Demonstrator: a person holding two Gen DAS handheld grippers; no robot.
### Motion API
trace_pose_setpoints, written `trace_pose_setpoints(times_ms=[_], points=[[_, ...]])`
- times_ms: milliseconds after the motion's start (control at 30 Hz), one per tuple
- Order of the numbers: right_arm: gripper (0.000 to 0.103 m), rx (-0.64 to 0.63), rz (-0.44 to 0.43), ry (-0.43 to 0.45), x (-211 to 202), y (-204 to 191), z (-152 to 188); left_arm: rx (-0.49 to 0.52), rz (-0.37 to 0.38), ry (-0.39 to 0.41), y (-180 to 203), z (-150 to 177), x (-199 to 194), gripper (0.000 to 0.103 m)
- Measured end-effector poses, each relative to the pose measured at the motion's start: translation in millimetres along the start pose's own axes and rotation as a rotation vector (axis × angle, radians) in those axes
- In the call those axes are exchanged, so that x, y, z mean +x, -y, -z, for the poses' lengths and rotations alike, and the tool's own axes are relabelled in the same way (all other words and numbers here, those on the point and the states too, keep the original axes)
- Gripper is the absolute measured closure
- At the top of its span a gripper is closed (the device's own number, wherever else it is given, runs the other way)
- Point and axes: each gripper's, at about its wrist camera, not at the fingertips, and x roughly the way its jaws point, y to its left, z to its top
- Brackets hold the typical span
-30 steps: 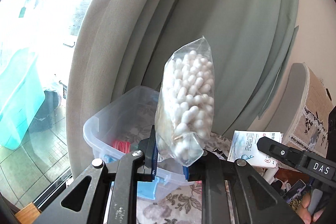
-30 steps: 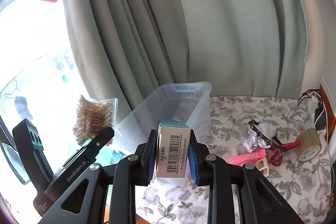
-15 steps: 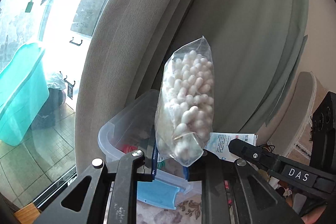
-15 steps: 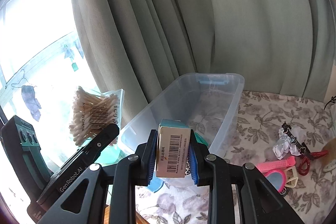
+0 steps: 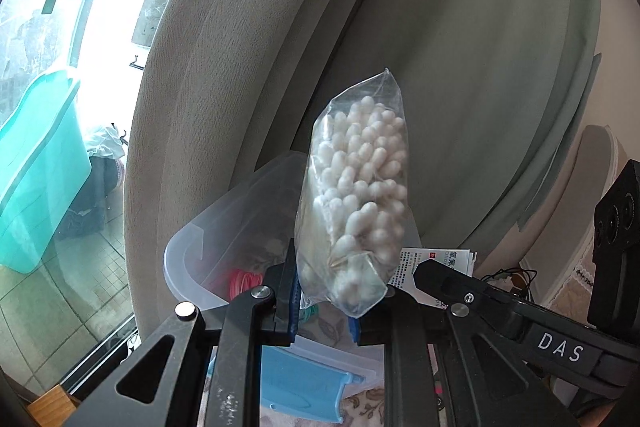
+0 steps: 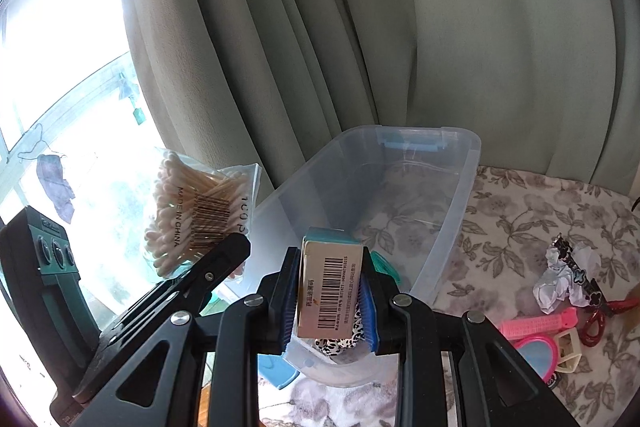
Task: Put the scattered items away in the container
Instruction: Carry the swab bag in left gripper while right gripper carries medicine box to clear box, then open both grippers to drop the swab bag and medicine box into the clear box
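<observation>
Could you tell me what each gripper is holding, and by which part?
Left gripper: bag of cotton swabs, by its bottom end. Right gripper: small barcoded box, by its side faces.

"MADE IN CHINA" printed on bag of cotton swabs (image 6: 196, 215). "DAS" on right gripper (image 5: 560, 347) body, seen from left wrist.

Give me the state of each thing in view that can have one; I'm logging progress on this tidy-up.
left gripper: shut on the bag of cotton swabs, held upright.
right gripper: shut on the small box, barcode facing the camera.
clear bin: open, no lid on, a few items inside.
pink comb: lying loose on the floral cloth.
</observation>
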Motion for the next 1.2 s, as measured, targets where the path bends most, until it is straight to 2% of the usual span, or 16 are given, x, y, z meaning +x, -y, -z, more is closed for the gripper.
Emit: trace_pose_setpoints(times_ms=[200,633,700,733,767,967,1200], points=[[0.073,0.008,-0.006,-0.041,14,9,1,-0.005,-0.01,-0.045,-1,3,19,0.083],[0.073,0.03,-0.015,-0.056,20,22,2,0.007,-0.033,-0.105,4,5,47,0.083],[0.073,0.032,-0.014,-0.058,20,22,2,0.01,-0.032,-0.106,6,4,50,0.08],[0.073,0.033,-0.014,-0.058,19,22,3,0.012,-0.031,-0.105,7,3,51,0.073],[0.073,0.034,-0.013,-0.059,19,22,3,0.014,-0.033,-0.103,8,3,52,0.062],[0.073,0.055,-0.007,-0.052,14,28,4,0.015,-0.03,-0.112,15,-1,60,0.054],[0.073,0.056,0.0,-0.04,2,29,7,0.034,-0.035,-0.137,25,-5,65,0.052]])
